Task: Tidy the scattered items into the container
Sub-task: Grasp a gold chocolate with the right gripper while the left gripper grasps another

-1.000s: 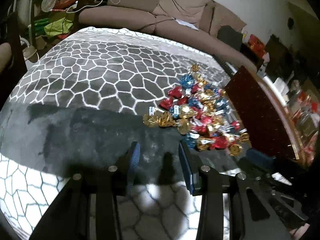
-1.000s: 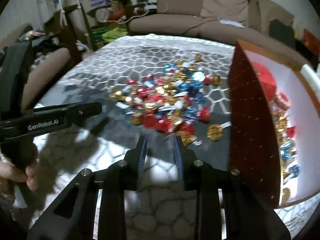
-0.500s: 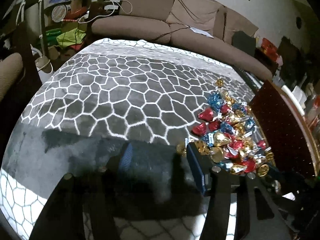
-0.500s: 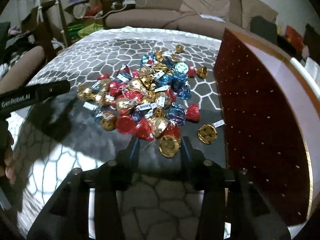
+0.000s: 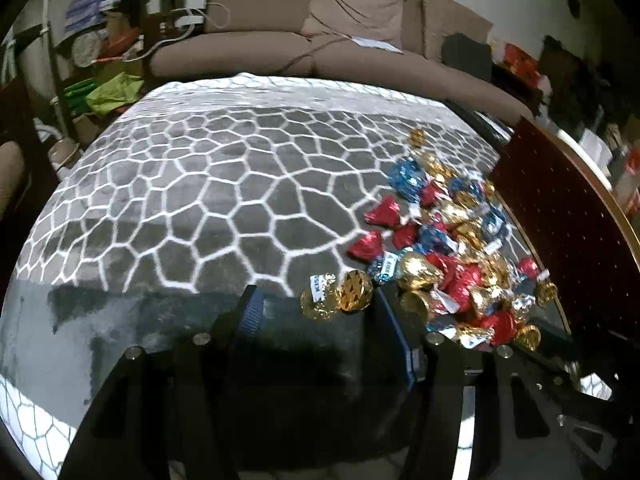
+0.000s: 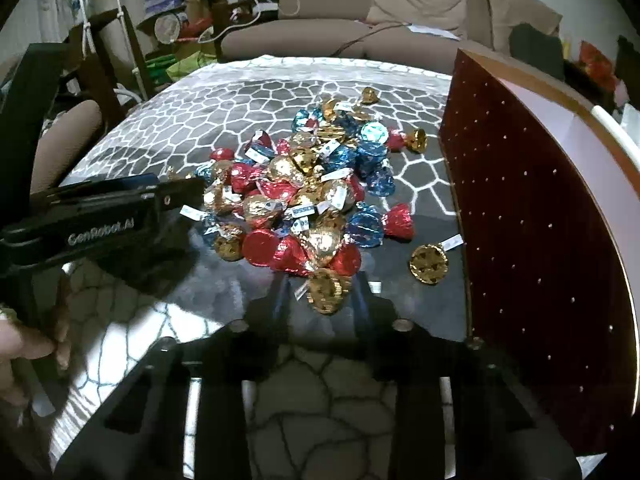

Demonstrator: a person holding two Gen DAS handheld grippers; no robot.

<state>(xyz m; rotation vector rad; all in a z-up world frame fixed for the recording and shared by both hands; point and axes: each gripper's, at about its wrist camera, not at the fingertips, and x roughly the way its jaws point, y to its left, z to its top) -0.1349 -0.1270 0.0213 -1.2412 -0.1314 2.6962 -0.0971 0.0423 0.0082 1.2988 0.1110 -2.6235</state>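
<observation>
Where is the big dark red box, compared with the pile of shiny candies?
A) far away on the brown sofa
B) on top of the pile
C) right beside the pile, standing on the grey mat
C: the tall dark red box with small dots stands on the grey mat with white honeycomb lines, right next to the pile of gold, red and blue foil-wrapped candies.

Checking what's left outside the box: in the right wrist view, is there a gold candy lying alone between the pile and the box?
Yes, one gold candy lies by itself on the cloth, apart from the pile, beside the box.

Foil candies (image 6: 304,196) heaped beside box (image 6: 520,208)
</observation>
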